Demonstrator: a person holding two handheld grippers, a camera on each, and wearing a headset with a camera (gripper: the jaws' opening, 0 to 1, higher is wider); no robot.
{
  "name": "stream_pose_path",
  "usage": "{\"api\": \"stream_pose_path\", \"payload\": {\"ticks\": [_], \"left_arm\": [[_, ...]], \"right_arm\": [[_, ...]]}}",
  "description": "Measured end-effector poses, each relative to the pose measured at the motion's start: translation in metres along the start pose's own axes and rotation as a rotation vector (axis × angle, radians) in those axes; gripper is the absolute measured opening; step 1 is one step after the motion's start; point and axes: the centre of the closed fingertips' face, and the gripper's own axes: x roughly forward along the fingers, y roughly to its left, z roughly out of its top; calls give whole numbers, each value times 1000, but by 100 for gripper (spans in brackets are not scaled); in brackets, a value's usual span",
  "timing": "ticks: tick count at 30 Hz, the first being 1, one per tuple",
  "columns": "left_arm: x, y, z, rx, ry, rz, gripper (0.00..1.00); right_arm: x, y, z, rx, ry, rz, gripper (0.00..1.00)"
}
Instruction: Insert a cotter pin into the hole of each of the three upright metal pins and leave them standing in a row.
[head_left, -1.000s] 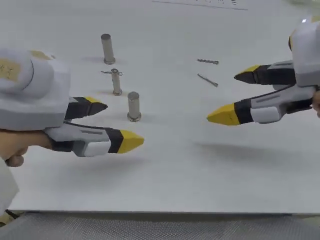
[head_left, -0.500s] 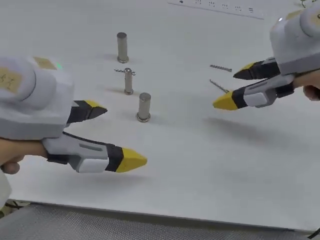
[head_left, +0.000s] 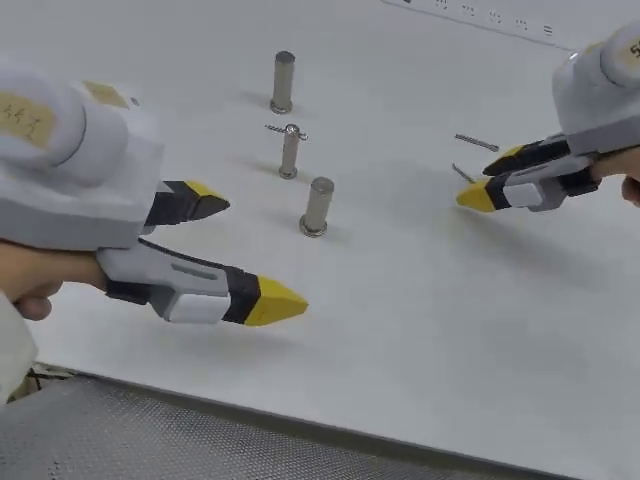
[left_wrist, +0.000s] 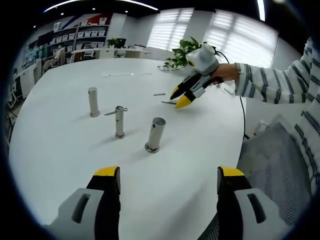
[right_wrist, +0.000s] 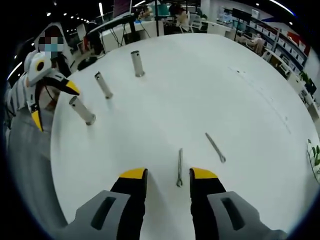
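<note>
Open-plan office behind, big white desk (head_left: 400, 330) under everything. My left claw (head_left: 245, 250) hangs low at near-left, jaws spread wide, nothing in them, pointing roughly at the row. My right claw (right_wrist: 167, 175) is down at the desk on the far right, jaws parted a little, pinching nothing yet.

Three stand upright in a row mid-desk: far metal pin (head_left: 283, 82), middle metal pin (head_left: 290, 150), near metal pin (head_left: 318, 207). Middle one already has a fitted cotter (head_left: 285, 131) through its head. Far & near look bare, so approx 1 of 3 done by my read.

Two loose ones lie flat on the right, well apart from the row: nearer cotter (right_wrist: 179, 167) and farther cotter (right_wrist: 215, 147).

Key relation: nearer cotter is just ahead of the right claw, its near end between the two jaw tips. Its long axis runs roughly along the claw's fwd line, not across. Closing should pinch it across the shank. It's thin & flat on the desk, so the tips prob need to touch the surface or they'll ride over it. Right claw is far nearer to it than left. Left is nearer the row, so better placed to steady the near metal pin.
</note>
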Motion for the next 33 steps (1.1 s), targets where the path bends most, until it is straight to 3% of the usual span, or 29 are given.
{"api": "stream_pose_path", "payload": {"ticks": [10,15,25,33], "left_arm": [[5,-1,1,2,-3,-15,78],[7,-7,4,-3,-5,-16,78],[12,-11,1,-10,13,-24,77],[13,-13,0,-23,26,-26,76]], "right_arm": [[5,-8,-2,-30,61,-5,29],[3,-8,-3,-36,99,-14,25],[1,-8,-4,-9,105,-30,22],[0,0,-1,-45,126,-29,12]]}}
